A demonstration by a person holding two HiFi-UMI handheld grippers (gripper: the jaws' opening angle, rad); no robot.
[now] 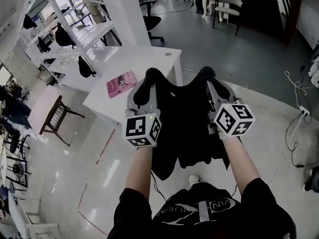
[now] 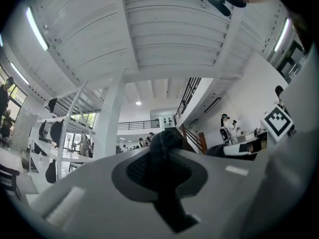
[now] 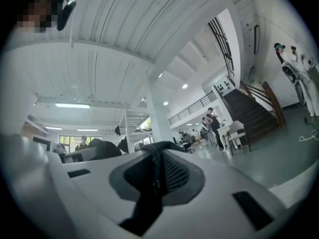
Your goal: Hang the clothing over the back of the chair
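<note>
A black garment (image 1: 183,128) hangs spread between my two grippers, held up in front of the person, its lower edge well above the floor. My left gripper (image 1: 145,87) is shut on one bunched top corner, and the black fabric (image 2: 167,146) fills the gap between its jaws. My right gripper (image 1: 213,82) is shut on the other top corner, a fold of cloth (image 3: 158,159) pinched between its pads. A dark wooden chair (image 1: 56,116) stands to the left and a white chair (image 1: 230,5) far ahead on the right.
A white table (image 1: 144,59) with a pink book (image 1: 121,83) stands just ahead on the left. White shelving (image 1: 75,31) carries dark bags beyond it. A black office chair (image 1: 151,23) stands further back. Cables and a power strip (image 1: 301,111) lie on the floor at right.
</note>
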